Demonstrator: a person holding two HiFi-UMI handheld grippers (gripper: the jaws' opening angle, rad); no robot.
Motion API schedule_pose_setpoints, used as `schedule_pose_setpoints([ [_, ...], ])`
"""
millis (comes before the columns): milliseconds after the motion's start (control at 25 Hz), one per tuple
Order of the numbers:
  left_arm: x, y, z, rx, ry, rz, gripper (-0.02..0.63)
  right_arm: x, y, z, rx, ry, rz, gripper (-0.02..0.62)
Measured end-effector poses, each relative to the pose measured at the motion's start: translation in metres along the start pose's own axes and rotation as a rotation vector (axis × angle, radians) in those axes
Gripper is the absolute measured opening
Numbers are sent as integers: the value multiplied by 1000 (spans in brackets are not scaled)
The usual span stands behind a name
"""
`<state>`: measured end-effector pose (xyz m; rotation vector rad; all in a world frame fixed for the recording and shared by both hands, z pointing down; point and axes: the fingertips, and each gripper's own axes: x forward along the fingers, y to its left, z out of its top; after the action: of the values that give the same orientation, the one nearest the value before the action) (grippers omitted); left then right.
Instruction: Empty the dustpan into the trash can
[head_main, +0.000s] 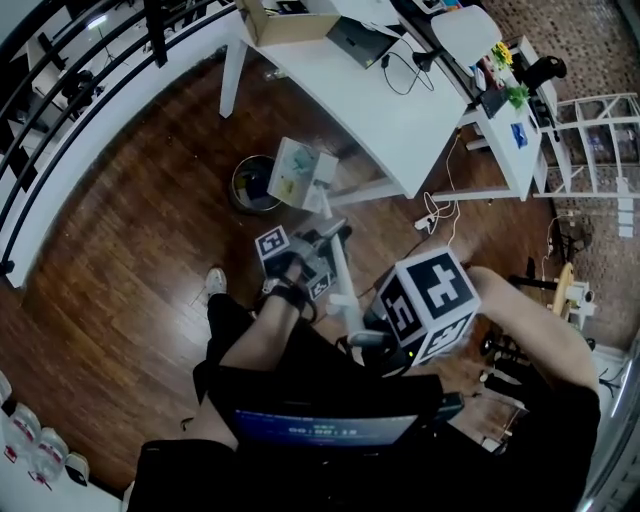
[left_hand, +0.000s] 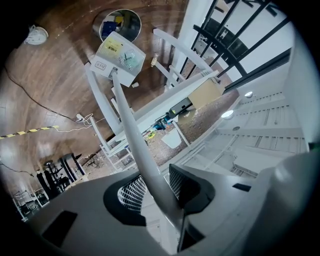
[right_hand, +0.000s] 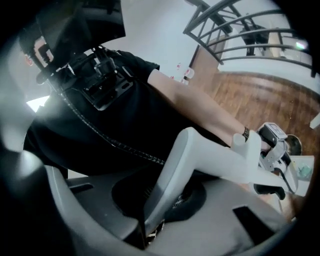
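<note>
A white long-handled dustpan (head_main: 300, 172) hangs tilted beside the round trash can (head_main: 253, 185) on the wood floor, its pan at the can's right rim. In the left gripper view, scraps of paper lie in the dustpan (left_hand: 119, 60), just below the trash can (left_hand: 117, 24). My left gripper (left_hand: 152, 187) is shut on the handle's shaft (left_hand: 132, 130), with the pads on either side of it. My right gripper (right_hand: 160, 210) is shut on the handle's bent upper end (right_hand: 200, 155). The head view shows the left gripper (head_main: 325, 250) ahead of the right gripper (head_main: 368, 335) along the shaft.
A white desk (head_main: 370, 90) stands right behind the can, with a cardboard box (head_main: 285, 20) on it. Cables and a power strip (head_main: 432, 215) lie under the desk. My shoe (head_main: 213, 283) is left of the handle. A black railing (head_main: 60, 90) runs along the left.
</note>
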<state>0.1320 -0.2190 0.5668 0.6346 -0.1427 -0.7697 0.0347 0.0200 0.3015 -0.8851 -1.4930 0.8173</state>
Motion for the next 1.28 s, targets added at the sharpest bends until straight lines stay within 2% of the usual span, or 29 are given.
schedule_pose_setpoints([
  [200, 2, -9, 5, 10, 3, -2, 97, 8, -4, 2, -5, 139, 35, 34],
  [440, -11, -17, 19, 2, -31, 0, 89, 7, -11, 5, -9, 187, 33, 21],
  [560, -12, -22, 22, -7, -27, -22, 81, 7, -5, 13, -2, 231, 72, 23],
  [760, -7, -30, 21, -8, -5, -53, 81, 7, 0, 22, 14, 253, 113, 28],
  [1120, -8, -17, 21, -27, -4, -11, 81, 2, -10, 11, 15, 301, 99, 26],
  [1280, -8, -17, 19, -18, 0, -1, 81, 4, 0, 21, 15, 247, 118, 26],
])
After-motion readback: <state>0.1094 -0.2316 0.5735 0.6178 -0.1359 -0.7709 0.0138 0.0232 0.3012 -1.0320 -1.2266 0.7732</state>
